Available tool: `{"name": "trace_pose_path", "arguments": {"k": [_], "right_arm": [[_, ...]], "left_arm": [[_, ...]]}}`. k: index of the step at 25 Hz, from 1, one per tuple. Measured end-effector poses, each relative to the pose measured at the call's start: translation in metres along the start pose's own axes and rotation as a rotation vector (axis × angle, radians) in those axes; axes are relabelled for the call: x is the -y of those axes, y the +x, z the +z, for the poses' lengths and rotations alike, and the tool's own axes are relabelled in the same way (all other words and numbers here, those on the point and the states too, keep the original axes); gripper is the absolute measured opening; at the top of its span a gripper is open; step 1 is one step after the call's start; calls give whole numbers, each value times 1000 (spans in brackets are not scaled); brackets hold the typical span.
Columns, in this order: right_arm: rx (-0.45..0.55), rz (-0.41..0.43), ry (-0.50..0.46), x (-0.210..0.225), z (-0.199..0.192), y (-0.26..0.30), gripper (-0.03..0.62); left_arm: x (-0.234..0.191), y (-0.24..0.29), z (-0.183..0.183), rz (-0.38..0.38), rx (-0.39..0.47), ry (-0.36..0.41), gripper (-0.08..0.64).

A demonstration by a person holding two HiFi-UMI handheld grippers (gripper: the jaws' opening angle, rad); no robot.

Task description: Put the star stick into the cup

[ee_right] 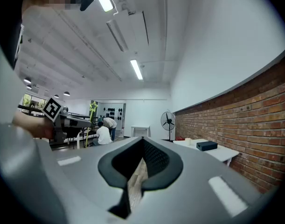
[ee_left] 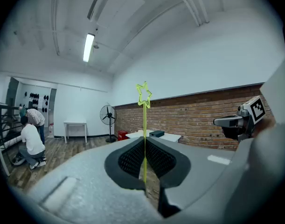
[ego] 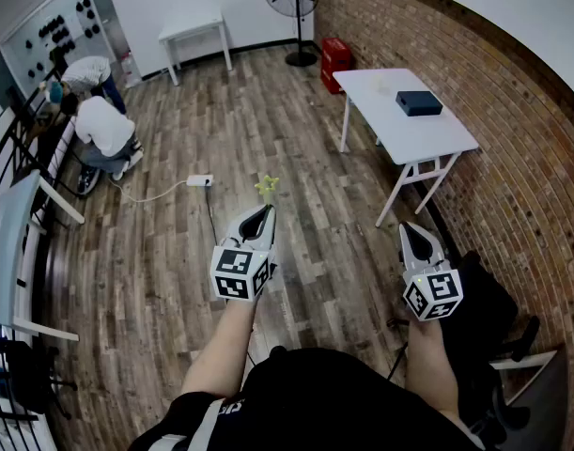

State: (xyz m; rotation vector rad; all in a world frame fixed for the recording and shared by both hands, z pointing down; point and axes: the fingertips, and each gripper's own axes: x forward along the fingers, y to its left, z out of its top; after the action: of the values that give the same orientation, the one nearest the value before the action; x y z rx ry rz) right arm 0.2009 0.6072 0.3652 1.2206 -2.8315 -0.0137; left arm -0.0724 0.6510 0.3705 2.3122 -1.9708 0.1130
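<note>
Left gripper (ego: 264, 210): jaws pinched on the star stick (ego: 267, 187), star end foremost, presumably for carrying. Right gripper (ego: 411, 227): jaws pressed together, empty.

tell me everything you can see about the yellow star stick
The thin yellow-green star stick looks like translucent plastic: a straight slim rod topped by an open star outline. Its lower rod is clamped between the shut jaws of the left gripper, and the star end sticks out well past the jaw tips. It is held in the air above the wood floor; nothing else touches it.
</note>
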Motion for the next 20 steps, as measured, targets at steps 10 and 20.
{"name": "trace_pose_path", "arguments": {"k": [10, 20], "right_arm": [[1, -4, -11, 19, -1, -14, -2], [5, 71, -56, 53, 1, -34, 0]], "left_arm": [[36, 24, -8, -40, -21, -21, 8], [79, 72, 10, -69, 4, -13, 8]]}}
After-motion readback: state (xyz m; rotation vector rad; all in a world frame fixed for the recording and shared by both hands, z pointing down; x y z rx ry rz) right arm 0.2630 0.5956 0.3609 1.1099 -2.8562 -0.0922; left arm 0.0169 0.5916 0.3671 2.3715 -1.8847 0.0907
